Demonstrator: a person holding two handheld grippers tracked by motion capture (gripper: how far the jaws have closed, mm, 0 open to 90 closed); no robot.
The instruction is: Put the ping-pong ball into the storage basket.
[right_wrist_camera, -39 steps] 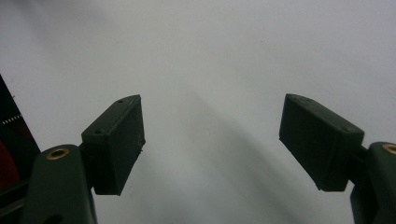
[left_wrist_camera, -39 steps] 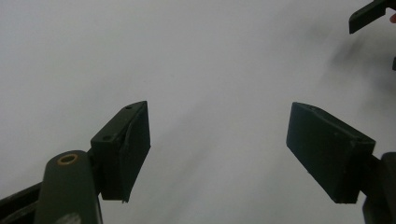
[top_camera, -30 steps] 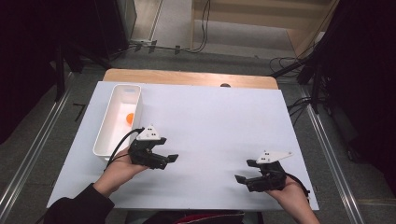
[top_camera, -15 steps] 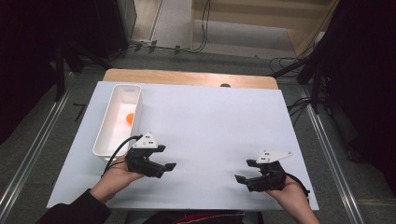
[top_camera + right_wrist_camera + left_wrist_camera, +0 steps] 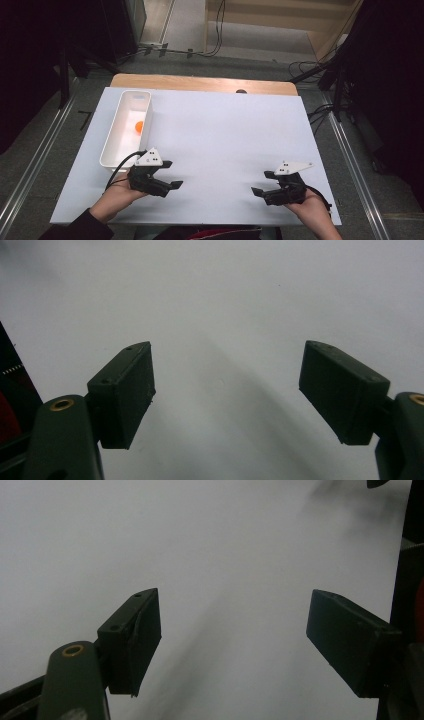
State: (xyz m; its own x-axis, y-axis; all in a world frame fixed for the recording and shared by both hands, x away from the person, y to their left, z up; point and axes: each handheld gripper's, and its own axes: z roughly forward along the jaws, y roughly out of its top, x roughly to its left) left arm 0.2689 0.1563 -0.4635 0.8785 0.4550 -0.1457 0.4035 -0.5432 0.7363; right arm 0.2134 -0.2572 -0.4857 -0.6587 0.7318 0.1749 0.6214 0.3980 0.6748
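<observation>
An orange ball [image 5: 139,127] lies inside a long white bin [image 5: 111,150] at the left of the white table top [image 5: 225,130]. My left gripper [image 5: 172,174] hovers just past the bin's near end, pointing right. Its jaws stand apart with nothing between them, as the left gripper view [image 5: 235,645] shows over bare white surface. Near the front right of the table, my right gripper [image 5: 261,182] points left. It is open as well, with bare table between its jaws in the right gripper view [image 5: 227,390].
A wooden strip [image 5: 200,82] runs along the table's far edge. Metal rails [image 5: 350,150] flank the table on both sides, and cables lie on the floor beyond. White table top stretches between the two grippers.
My left gripper has drifted toward the table's near edge, away from the bin's side. The right gripper has stayed in place. Both keep the same jaw width.
</observation>
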